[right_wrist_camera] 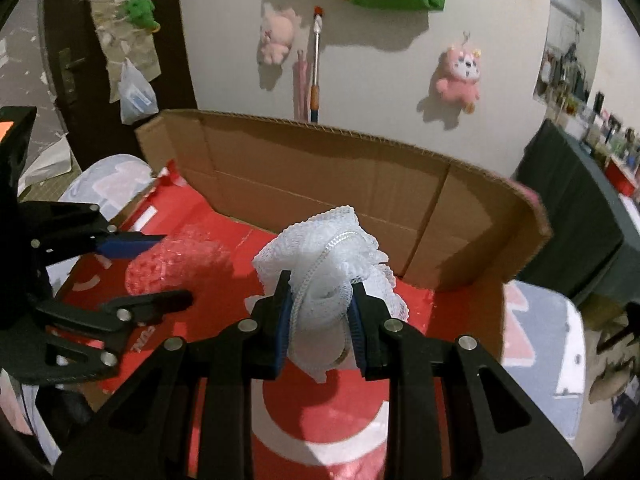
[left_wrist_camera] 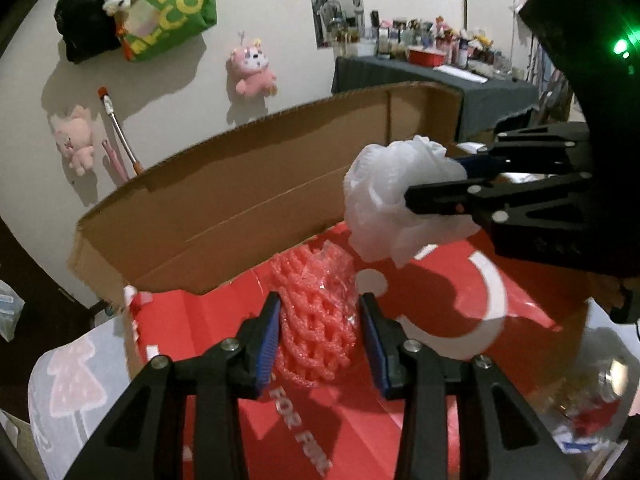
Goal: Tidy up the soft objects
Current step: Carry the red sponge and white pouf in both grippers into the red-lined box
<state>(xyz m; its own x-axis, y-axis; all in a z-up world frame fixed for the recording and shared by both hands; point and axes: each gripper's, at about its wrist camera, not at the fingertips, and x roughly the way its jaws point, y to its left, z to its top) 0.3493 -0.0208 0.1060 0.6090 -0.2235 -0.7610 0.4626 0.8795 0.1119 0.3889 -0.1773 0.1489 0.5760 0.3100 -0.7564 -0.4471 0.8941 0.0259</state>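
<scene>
Clamping white mesh puff [right_wrist_camera: 326, 276], right hand-held gripper [right_wrist_camera: 320, 332] (left [left_wrist_camera: 320, 340] seemingly pinches pink netting [left_wrist_camera: 316, 316]).

Upright cardboard flap [right_wrist_camera: 320, 168] ahead; open red box floor [right_wrist_camera: 224, 320].

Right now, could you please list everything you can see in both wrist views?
pink foam net: one, pink, gripped in the left tongs over the red surface.
white mesh puff: one, white, gripped in the right tongs.
cardboard box: one, brown, flap upright behind the red surface.
plush toys: two, pink, hanging on the wall.
green bag: one, green, hanging on the wall.
cluttered table: one, dark cloth, far right.
left tongs: black, blue pads.
right tongs: black, blue pads.
</scene>
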